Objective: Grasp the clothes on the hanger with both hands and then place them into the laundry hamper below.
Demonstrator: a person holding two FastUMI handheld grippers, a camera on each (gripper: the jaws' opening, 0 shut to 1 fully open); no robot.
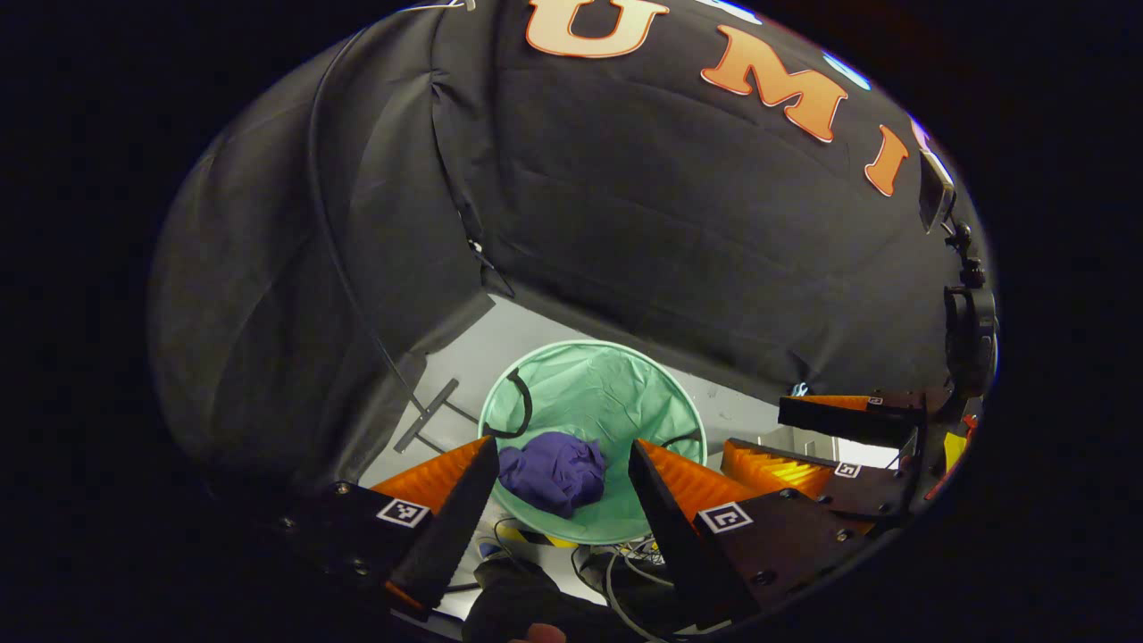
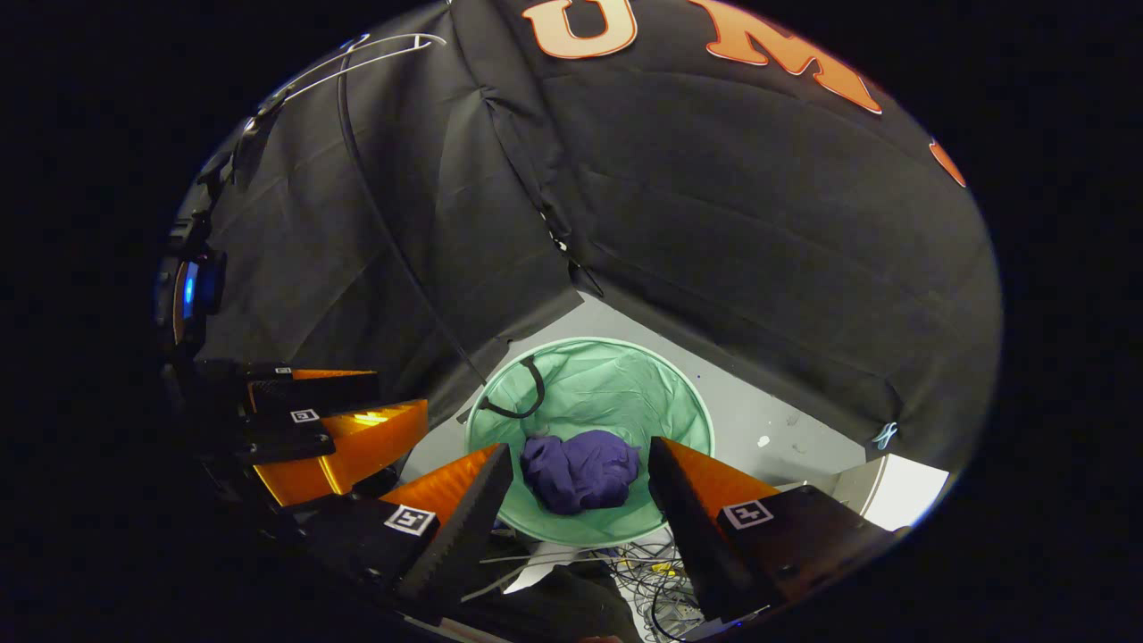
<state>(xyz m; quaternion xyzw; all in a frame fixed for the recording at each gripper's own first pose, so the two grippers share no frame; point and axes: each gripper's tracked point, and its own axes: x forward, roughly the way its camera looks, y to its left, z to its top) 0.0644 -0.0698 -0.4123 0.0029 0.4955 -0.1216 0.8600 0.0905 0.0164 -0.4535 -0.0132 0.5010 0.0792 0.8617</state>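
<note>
A crumpled purple garment (image 1: 554, 471) (image 2: 580, 470) lies inside the round mint-green laundry hamper (image 1: 607, 375) (image 2: 616, 375) on the floor below. My left gripper (image 1: 563, 464) hangs high above the hamper, open, with nothing between its orange-and-black fingers. My right gripper (image 2: 580, 464) is also open and empty above the hamper. In the left gripper view the right gripper (image 1: 821, 438) shows at the right side. In the right gripper view the left gripper (image 2: 330, 420) shows at the left side. A bare white wire hanger (image 2: 357, 58) hangs at the top left.
Black cloth walls stand behind and beside the hamper. A black cable (image 2: 393, 232) runs down the wall seam. Loose cables (image 2: 652, 572) lie on the pale grey floor (image 2: 768, 420) just in front of the hamper. A white box (image 2: 902, 496) sits at the right.
</note>
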